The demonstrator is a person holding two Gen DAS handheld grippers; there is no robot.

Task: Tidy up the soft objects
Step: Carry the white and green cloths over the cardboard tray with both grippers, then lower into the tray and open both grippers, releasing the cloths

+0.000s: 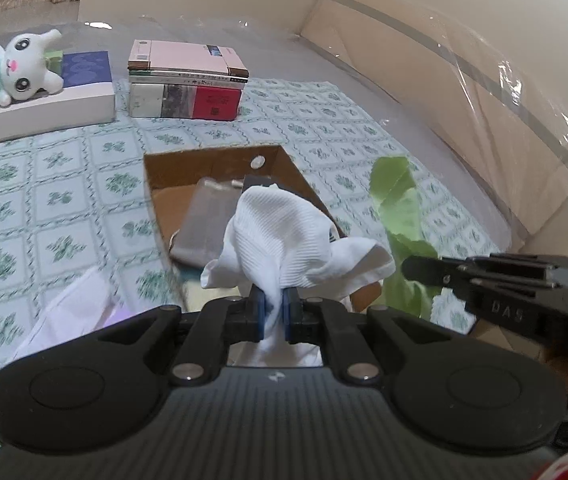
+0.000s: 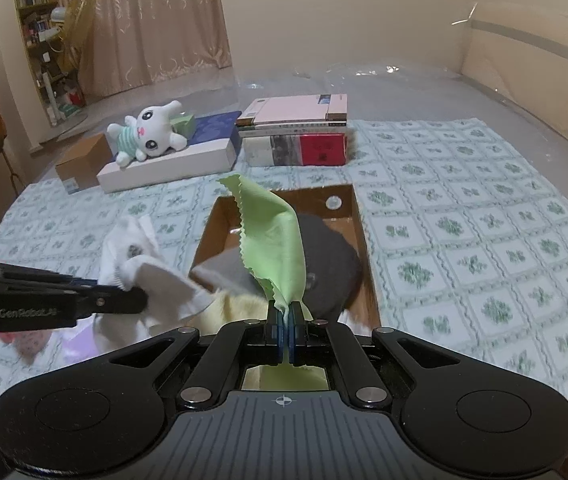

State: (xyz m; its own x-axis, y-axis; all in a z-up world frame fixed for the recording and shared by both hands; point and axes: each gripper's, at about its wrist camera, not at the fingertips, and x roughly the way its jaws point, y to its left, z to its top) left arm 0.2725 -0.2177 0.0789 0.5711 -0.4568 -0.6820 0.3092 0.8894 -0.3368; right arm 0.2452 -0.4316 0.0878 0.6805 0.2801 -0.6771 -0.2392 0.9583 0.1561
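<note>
My left gripper (image 1: 274,304) is shut on a white sock (image 1: 284,240) and holds it above the near end of an open cardboard box (image 1: 211,164). My right gripper (image 2: 288,316) is shut on a light green cloth (image 2: 271,236) and holds it over the same box (image 2: 358,216). A grey cloth (image 1: 207,220) lies in the box; a dark round item (image 2: 332,264) and a yellowish soft item (image 2: 243,308) also lie there. The left gripper with the sock (image 2: 143,264) shows at the left of the right wrist view. The right gripper (image 1: 412,270) and green cloth (image 1: 400,216) show at the right of the left wrist view.
A patterned green-and-white tablecloth (image 2: 464,220) covers the table. A white plush toy (image 2: 147,132) lies on a flat white box (image 2: 171,164). A stack of books (image 2: 296,132) stands behind the cardboard box. A small brown carton (image 2: 79,160) sits far left. White and pink soft items (image 1: 71,312) lie near left.
</note>
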